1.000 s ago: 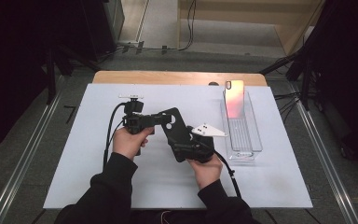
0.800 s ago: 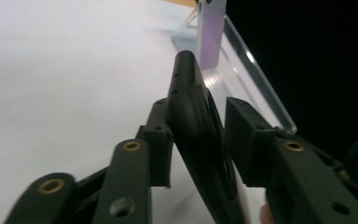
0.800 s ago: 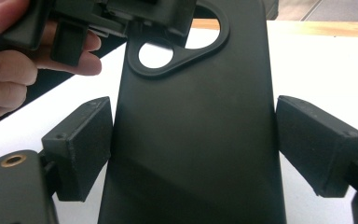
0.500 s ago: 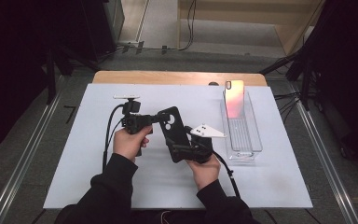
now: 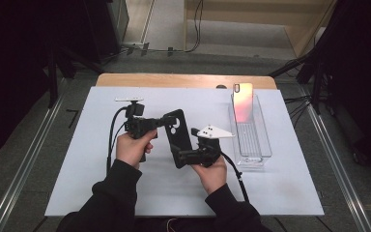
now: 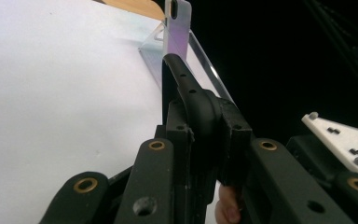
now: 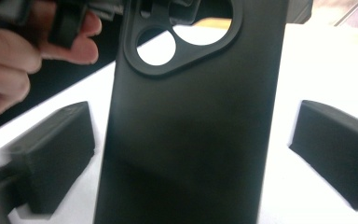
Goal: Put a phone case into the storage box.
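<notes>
A black phone case with a camera cut-out is held above the white mat between both hands. My left gripper is shut on the case's upper edge; in the left gripper view its jaws clamp that rim. My right gripper is at the case's lower end. In the right gripper view the case back stands between my right gripper's wide-apart pads, with gaps on both sides. A pinkish phone leans upright in a clear tray at the right.
The white mat covers most of the wooden table. A small white strip lies at the mat's far left. Dark stands and cables surround the table, with metal rails on both sides.
The case has shifted slightly and tilted a little between the grippers. Both hands stay in nearly the same place.
</notes>
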Tool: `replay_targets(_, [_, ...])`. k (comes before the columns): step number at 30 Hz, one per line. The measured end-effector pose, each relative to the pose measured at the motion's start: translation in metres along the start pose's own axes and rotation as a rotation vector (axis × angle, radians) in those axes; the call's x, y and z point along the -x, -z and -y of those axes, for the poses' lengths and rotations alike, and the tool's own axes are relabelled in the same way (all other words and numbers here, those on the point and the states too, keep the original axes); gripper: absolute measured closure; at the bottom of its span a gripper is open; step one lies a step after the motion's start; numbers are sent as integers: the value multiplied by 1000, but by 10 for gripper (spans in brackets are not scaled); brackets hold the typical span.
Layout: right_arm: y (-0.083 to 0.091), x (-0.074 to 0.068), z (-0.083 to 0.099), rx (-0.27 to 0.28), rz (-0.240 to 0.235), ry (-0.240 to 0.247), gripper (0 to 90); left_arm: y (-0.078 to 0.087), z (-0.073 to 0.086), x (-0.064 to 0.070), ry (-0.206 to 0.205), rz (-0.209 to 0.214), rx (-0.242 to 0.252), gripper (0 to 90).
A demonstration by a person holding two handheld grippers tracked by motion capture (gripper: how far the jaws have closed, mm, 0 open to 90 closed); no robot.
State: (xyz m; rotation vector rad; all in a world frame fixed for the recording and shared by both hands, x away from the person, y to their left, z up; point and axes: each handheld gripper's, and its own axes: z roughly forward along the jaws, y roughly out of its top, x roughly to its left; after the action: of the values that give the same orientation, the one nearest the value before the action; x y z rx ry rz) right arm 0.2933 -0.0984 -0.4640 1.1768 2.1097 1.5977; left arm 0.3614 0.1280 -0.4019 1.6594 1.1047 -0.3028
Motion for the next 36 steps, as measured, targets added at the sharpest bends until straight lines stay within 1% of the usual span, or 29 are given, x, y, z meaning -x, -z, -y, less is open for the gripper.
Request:
replay_targets(2, [2, -1, -2, 4, 5, 15, 0, 1, 0, 1, -9, -4, 2, 786])
replay_targets(3, [3, 0, -3, -2, -9, 15, 0, 2, 0, 2, -13, -6, 3, 786])
replay_targets(6, [6, 0, -8, -22, -23, 7, 0, 4, -1, 3, -29, -17, 11, 786])
replay_targets(9, [9, 1, -12, -49, -34, 6, 0, 7, -1, 8, -77, -46, 12, 786])
replay_targets(12, [13, 3, -16, -71, -42, -5, 0, 9, -1, 14, -130, -69, 26, 785])
replay_targets(14, [16, 4, -18, -79, -36, -6, 0, 10, 0, 17, -158, -73, 32, 785])
replay_targets(15, [17, 5, -18, -79, -42, -9, 0, 10, 0, 17, -166, -76, 33, 785])
replay_targets(17, [20, 7, -20, -89, -55, -27, 0, 10, 2, 18, -206, -89, 46, 783])
replay_targets(18, [21, 6, -21, -98, -52, -17, 0, 10, 3, 19, -223, -100, 49, 783])
replay_targets(19, [22, 6, -22, -102, -44, -4, 0, 9, 4, 20, -240, -102, 53, 783])
replay_targets(20, [23, 6, -22, -106, -45, 5, 0, 10, 4, 21, -256, -102, 57, 783])
replay_targets(22, [25, 6, -22, -117, -50, 8, 0, 9, 5, 21, -267, -93, 62, 783])
replay_targets(23, [26, 7, -22, -118, -49, 14, 0, 9, 6, 21, -279, -93, 67, 783])
replay_targets(25, [29, 8, -22, -114, -53, 8, 0, 8, 8, 22, -299, -88, 75, 783])
replay_targets(26, [30, 9, -22, -112, -52, 10, 0, 7, 8, 23, -315, -89, 75, 783])
replay_targets(28, [31, 11, -22, -111, -55, 11, 0, 6, 10, 24, -327, -87, 75, 783])
replay_targets(30, [32, 12, -23, -107, -55, 11, 0, 4, 13, 26, -355, -87, 79, 783])
replay_targets(32, [32, 13, -23, -110, -61, 11, 0, 2, 15, 27, -380, -77, 86, 782])
replay_targets(34, [32, 13, -22, -109, -70, 8, 0, 1, 18, 29, -409, -54, 93, 782])
replay_targets(36, [31, 14, -22, -112, -79, 17, 0, -1, 20, 31, -436, -51, 92, 782])
